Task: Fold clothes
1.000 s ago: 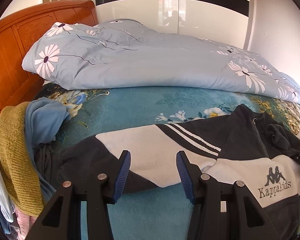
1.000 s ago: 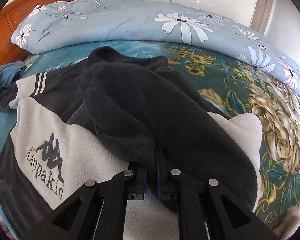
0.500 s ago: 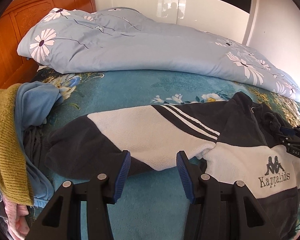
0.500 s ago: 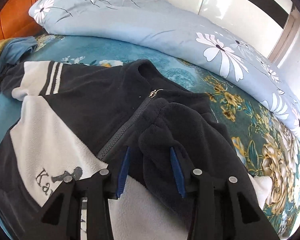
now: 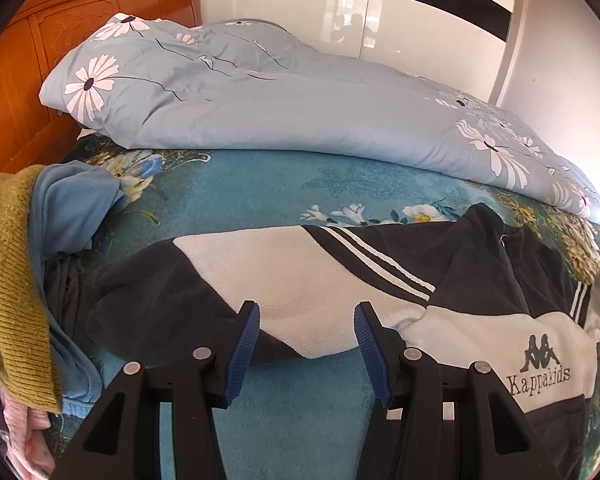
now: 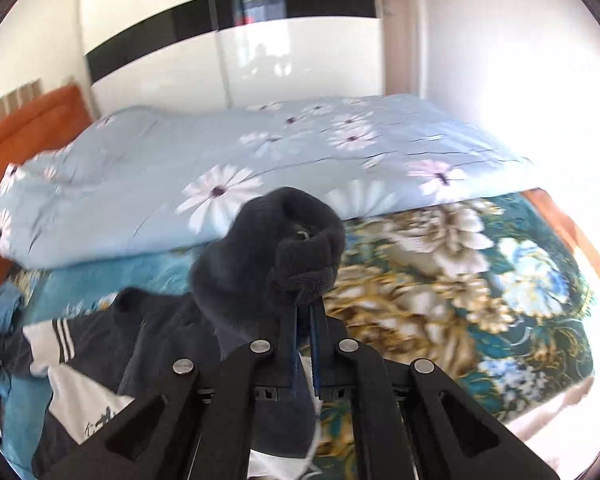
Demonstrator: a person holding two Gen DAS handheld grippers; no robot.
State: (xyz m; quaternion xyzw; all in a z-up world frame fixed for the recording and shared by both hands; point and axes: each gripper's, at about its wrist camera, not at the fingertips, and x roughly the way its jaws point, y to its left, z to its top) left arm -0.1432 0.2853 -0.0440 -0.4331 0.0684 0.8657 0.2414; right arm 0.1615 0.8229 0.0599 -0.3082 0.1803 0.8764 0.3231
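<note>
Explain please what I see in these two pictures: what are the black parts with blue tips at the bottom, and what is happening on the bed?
No robot is here. A person holds a two-finger gripper in each hand, and each carries a wide-angle camera looking forward along its fingers.

The left-wrist picture shows the left gripper, open and holding nothing, above the outstretched sleeve of a black-and-white fleece jacket lying on a teal flowered bedspread. Behind lies a light blue duvet; at the left, a pile of other clothes.

The right-wrist picture shows the right gripper, shut on the jacket's other, dark sleeve, lifted above the bed. This picture is blurred.

Probably the sleeve is being folded, but that is my guess.
</note>
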